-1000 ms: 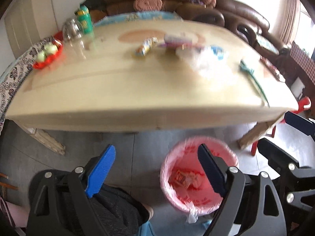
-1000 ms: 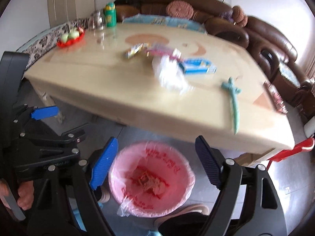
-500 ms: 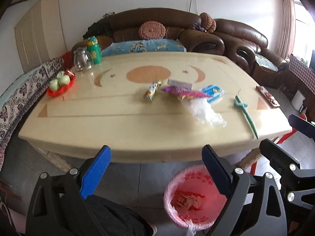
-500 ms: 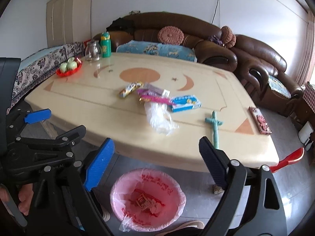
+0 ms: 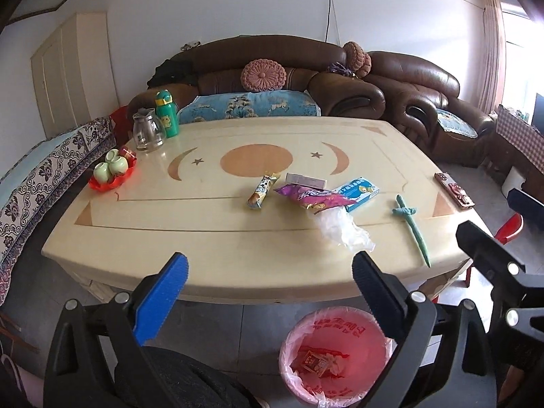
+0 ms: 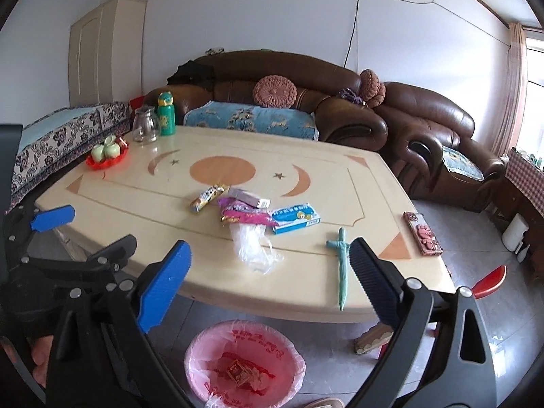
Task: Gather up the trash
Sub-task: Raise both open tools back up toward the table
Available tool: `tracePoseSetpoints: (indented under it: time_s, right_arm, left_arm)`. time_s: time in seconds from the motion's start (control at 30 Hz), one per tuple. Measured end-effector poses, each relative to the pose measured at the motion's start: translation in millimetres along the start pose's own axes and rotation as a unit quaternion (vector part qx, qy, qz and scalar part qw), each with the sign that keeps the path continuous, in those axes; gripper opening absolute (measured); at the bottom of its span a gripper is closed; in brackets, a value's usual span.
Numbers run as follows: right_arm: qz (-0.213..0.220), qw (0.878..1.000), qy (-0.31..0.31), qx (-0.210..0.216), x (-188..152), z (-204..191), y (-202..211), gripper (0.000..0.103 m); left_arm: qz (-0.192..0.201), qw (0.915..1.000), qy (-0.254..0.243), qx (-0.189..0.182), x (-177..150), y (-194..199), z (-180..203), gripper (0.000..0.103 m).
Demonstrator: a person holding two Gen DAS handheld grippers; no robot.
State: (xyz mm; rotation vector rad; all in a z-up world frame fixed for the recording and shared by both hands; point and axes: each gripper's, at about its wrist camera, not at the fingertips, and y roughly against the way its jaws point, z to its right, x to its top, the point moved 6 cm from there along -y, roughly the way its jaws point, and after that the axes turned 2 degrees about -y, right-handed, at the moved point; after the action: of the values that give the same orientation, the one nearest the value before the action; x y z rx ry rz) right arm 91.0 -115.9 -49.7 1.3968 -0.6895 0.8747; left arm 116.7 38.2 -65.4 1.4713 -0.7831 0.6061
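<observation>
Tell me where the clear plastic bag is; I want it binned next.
In both views, the clear plastic bag lies near the table's front edge, touching the pink wrapper.

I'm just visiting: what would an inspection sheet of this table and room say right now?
Surface: cream table, moon-and-star inlay.
Job's things: snack wrapper, purple packet, blue box, clear plastic bag, small box on the table; pink-lined bin on the floor, scraps inside.
Clutter: green toy sword, red tray of cups, glass jug, green bottle.
Grippers: left claw and right claw open, empty.
Cables: wall wire.
Surroundings: brown sofas.
</observation>
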Motion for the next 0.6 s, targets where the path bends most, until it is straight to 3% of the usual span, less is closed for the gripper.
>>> tracePoseSetpoints:
  time_s: [0.6]
  right_arm:
    - [0.039, 0.999, -0.011, -0.02, 23.3, 18.4, 29.0, 0.095]
  left_arm:
    - [0.028, 0.9996, -0.006, 0.008, 21.4, 20.0, 1.5, 0.095]
